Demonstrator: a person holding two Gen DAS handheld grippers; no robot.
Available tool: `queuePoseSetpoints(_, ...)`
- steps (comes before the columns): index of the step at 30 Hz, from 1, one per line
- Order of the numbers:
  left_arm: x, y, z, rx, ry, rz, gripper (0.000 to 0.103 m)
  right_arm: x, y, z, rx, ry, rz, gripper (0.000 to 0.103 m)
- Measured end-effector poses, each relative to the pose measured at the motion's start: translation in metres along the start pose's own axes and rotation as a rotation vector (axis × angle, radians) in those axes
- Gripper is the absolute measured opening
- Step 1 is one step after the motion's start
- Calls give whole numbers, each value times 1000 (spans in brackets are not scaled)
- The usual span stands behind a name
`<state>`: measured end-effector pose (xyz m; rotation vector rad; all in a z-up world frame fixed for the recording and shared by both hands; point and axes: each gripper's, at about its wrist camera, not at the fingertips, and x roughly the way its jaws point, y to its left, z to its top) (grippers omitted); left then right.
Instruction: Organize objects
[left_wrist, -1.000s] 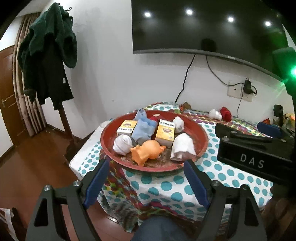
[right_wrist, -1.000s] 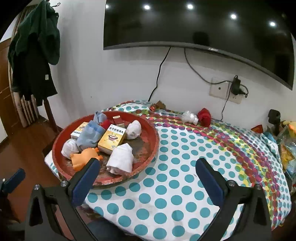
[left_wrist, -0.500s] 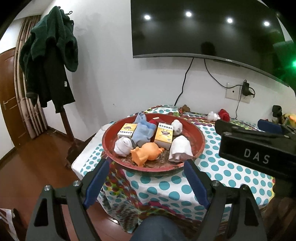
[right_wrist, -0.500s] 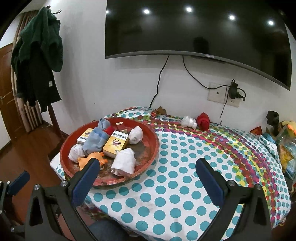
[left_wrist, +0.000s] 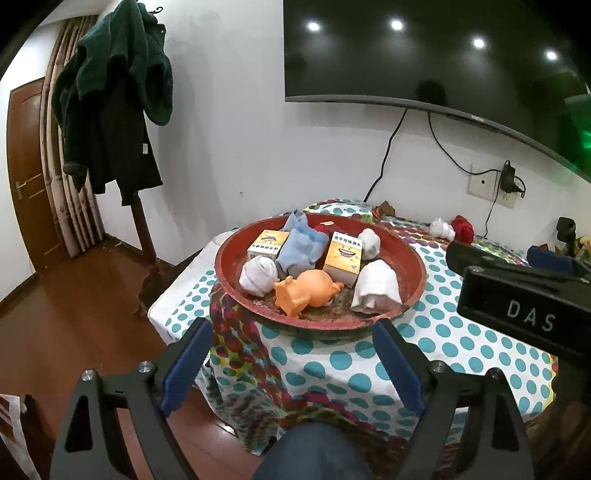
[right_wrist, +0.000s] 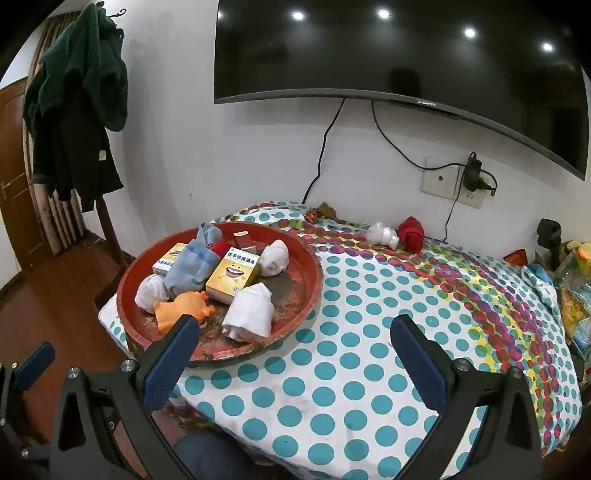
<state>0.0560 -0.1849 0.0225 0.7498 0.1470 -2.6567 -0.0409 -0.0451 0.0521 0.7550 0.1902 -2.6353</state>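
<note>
The red tray (right_wrist: 314, 291) sat at the table's (right_wrist: 369, 369) left end, holding an orange toy (left_wrist: 306, 291), two yellow boxes (right_wrist: 232, 273), a blue sock (left_wrist: 301, 251) and white bundles (right_wrist: 251, 314) packed touching one another. A white sock (right_wrist: 382, 234) and red sock (right_wrist: 412, 234) lay apart by the wall (under the TV (right_wrist: 406, 48)). Both the left gripper (left_wrist: 291, 354) and right gripper (right_wrist: 295, 347) hung wide open and empty, short of the tray with nothing between.

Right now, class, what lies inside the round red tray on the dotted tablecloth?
The round red tray holds two yellow boxes, an orange toy pig, a blue sock and three white bundles. A red item behind the sock is mostly covered.
</note>
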Motion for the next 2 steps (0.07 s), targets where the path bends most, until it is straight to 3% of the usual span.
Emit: queuePoseSetpoints(2,1,1,-1,-6,10,-3,90,1,1,-1,-5,3,0,103)
